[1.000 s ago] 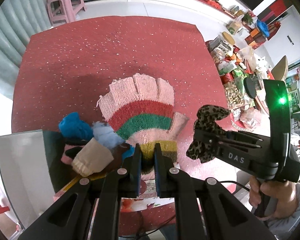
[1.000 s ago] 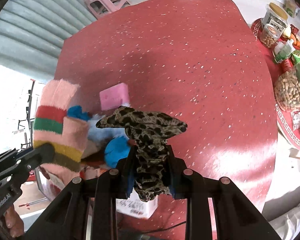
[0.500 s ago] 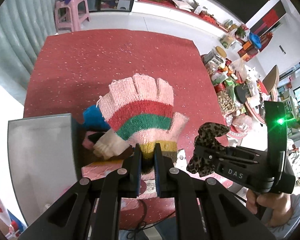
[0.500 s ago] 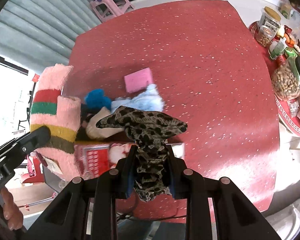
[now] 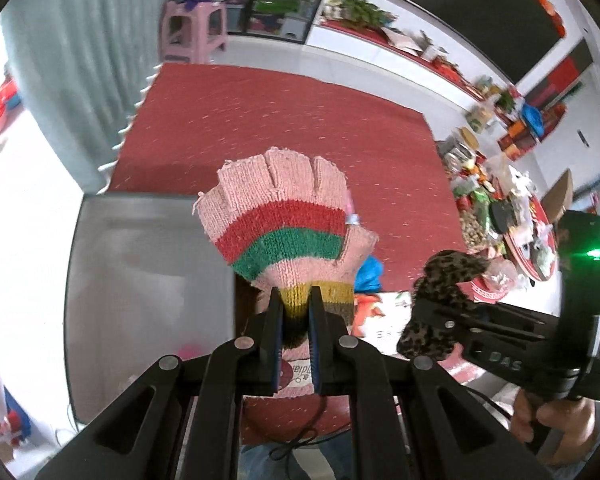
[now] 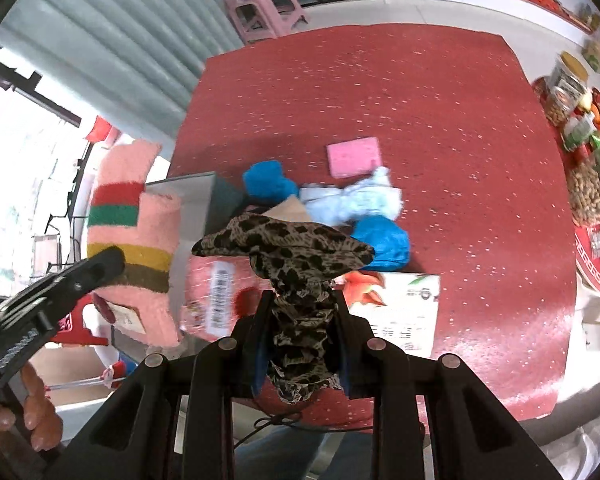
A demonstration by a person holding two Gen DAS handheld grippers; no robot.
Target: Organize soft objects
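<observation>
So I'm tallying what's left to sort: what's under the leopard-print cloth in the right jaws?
Below the leopard-print cloth show a printed box, a tan item and a blue item. Whatever lies directly beneath the cloth is hidden.

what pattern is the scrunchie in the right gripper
Leopard print, tan with black spots, on the scrunchie; clearest in the right wrist view.

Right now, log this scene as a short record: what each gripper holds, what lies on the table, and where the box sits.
left gripper: jaws shut on the striped glove, pinched at its cuff
right gripper: jaws shut on the leopard scrunchie
table: red, speckled
loose on table: pink sponge, pale blue cloth, blue fuzzy items
box: open, near table edge, flap raised
</observation>
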